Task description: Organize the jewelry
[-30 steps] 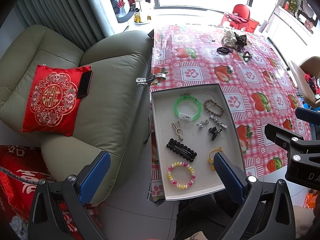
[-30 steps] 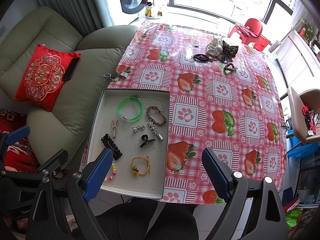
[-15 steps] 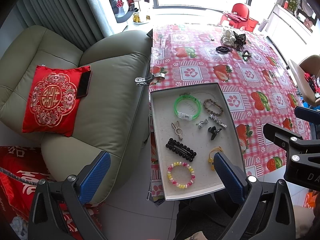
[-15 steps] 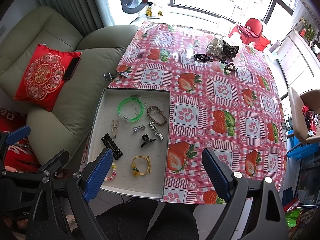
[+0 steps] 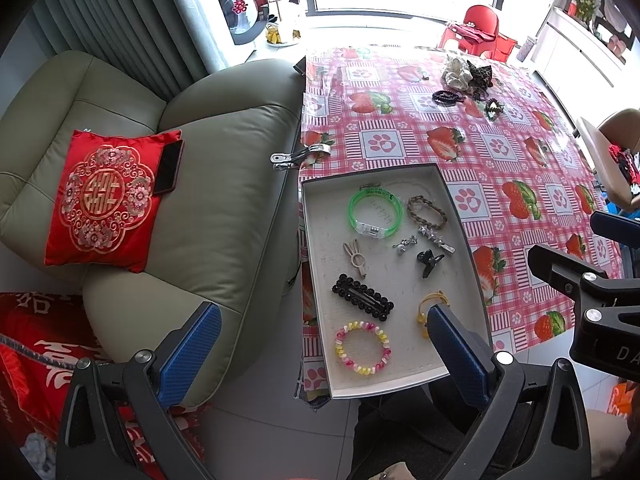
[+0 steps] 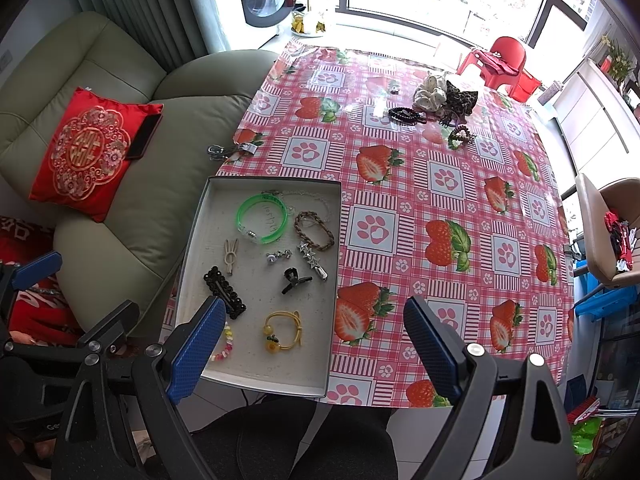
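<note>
A grey tray (image 5: 316,276) (image 6: 336,240) lies at the table's near left corner. It holds a green bangle (image 5: 374,214) (image 6: 262,220), a braided bracelet (image 5: 426,212) (image 6: 314,230), a black beaded clip (image 5: 362,298) (image 6: 224,292), a pink-yellow bead bracelet (image 5: 362,348) and a yellow hair tie (image 6: 282,334), among other small pieces. Loose scrunchies (image 5: 468,72) (image 6: 440,94) and a black bracelet (image 6: 404,115) lie at the table's far side. My left gripper (image 5: 320,352) is open and empty, high above the tray's near edge. My right gripper (image 6: 316,352) is open and empty, above the table's near edge.
The table (image 6: 420,184) has a pink strawberry cloth. A green sofa (image 5: 208,200) with a red cushion (image 5: 104,196) and a phone (image 5: 168,166) stands to the left. A metal clip (image 5: 296,157) grips the cloth edge. A beige chair (image 6: 600,224) stands at right.
</note>
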A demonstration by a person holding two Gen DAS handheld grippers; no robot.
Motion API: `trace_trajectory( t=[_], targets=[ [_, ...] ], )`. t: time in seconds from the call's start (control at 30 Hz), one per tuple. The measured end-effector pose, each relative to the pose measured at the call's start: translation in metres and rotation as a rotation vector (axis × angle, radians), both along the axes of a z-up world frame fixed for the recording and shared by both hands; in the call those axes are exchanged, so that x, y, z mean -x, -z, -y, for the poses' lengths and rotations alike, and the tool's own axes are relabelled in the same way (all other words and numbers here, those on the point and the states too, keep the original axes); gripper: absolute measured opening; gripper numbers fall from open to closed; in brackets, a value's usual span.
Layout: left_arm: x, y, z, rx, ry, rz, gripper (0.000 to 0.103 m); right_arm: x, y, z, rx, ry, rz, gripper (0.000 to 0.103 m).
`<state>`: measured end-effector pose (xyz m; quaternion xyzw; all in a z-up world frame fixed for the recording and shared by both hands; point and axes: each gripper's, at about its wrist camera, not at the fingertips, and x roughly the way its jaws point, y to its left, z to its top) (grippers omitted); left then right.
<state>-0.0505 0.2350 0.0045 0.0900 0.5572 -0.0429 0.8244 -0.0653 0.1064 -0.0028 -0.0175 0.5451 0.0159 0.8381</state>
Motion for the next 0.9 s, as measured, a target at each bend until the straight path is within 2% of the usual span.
trace_trajectory(
  t=[0.9],
  targets=[
    [-0.0035, 0.0024, -0.0056, -0.020, 0.010, -0.014, 0.103, 0.0030, 0.0035, -0.0006, -0.009, -0.008, -0.010, 0.092]
  ],
)
